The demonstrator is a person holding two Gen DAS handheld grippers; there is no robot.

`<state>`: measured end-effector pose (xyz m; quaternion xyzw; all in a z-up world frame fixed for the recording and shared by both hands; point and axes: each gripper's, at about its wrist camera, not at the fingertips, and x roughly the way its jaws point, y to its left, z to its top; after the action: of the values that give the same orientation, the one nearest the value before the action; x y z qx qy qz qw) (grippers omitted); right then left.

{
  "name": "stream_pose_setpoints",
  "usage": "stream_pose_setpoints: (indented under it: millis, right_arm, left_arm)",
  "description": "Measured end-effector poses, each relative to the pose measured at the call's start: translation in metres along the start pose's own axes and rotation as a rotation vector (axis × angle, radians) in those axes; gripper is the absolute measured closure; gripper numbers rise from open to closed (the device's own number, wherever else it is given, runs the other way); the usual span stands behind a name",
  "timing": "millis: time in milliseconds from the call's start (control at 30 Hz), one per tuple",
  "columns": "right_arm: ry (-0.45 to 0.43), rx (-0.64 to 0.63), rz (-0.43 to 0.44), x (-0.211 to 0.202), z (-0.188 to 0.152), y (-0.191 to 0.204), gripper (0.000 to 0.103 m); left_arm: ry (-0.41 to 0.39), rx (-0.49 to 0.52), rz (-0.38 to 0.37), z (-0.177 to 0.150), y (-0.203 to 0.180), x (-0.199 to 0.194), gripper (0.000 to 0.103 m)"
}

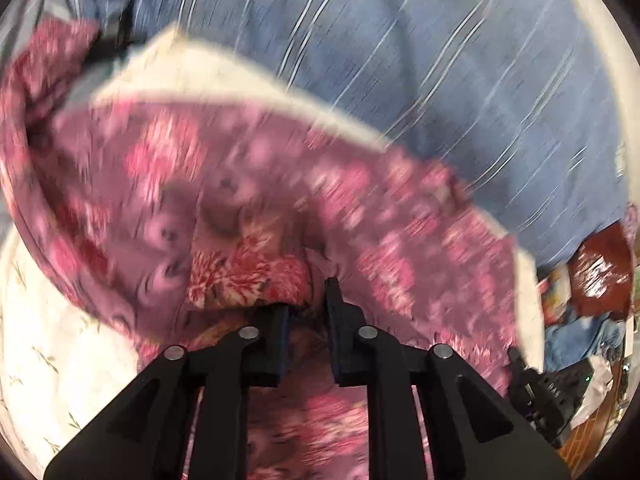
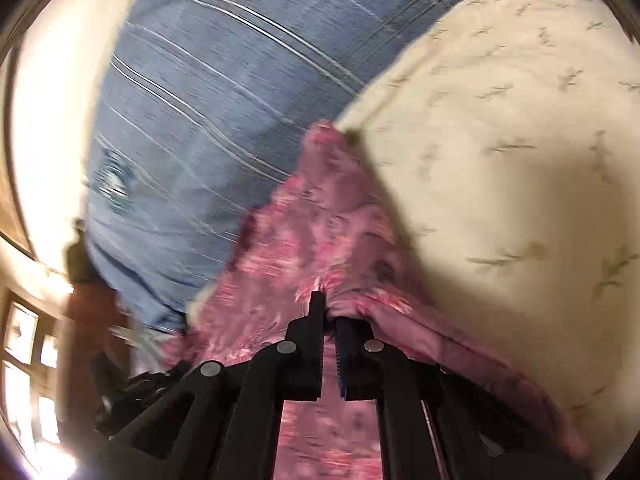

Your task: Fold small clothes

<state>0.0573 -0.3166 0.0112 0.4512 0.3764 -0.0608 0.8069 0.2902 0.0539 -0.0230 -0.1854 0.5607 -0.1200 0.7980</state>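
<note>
A small pink floral garment point(image 1: 240, 184) fills the left wrist view, blurred by motion. My left gripper point(image 1: 306, 300) is shut on a bunched edge of it, cloth between the fingers. In the right wrist view the same pink garment point(image 2: 320, 232) runs from my right gripper point(image 2: 330, 312) up and away. The right gripper is shut on its edge. The garment is lifted and stretched between both grippers, over a cream quilt point(image 2: 500, 160) with small leaf print, also in the left wrist view point(image 1: 48, 320).
A blue striped bedcover point(image 1: 400, 60) lies beyond the garment, also in the right wrist view point(image 2: 208, 120). A pile of clothes and a brown bag point(image 1: 600, 272) sit at the right. A window point(image 2: 24, 344) and black device point(image 2: 132, 392) show at the lower left.
</note>
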Motion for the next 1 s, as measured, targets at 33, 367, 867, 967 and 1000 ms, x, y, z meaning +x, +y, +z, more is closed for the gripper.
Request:
stream_pose_setpoints:
  millis: [33, 367, 867, 967, 1000]
  right_arm:
    - [0.018, 0.020, -0.011, 0.000, -0.002, -0.006, 0.098]
    - [-0.082, -0.223, 0.002, -0.038, 0.009, 0.054, 0.080]
    - [-0.067, -0.406, -0.209, 0.037, -0.003, 0.048, 0.069]
    - [-0.072, -0.416, -0.206, 0.038, -0.004, 0.048, 0.067]
    - [-0.073, -0.416, -0.204, 0.037, -0.004, 0.048, 0.067]
  left_arm:
    - [0.032, -0.015, -0.014, -0.004, 0.008, 0.004, 0.090]
    - [-0.113, 0.076, -0.069, -0.007, -0.004, -0.068, 0.057]
    - [-0.056, 0.123, 0.065, 0.019, -0.008, -0.003, 0.046]
    - [-0.126, 0.084, 0.045, 0.037, 0.014, -0.044, 0.045]
    - [-0.151, 0.068, 0.060, 0.044, 0.024, -0.058, 0.045]
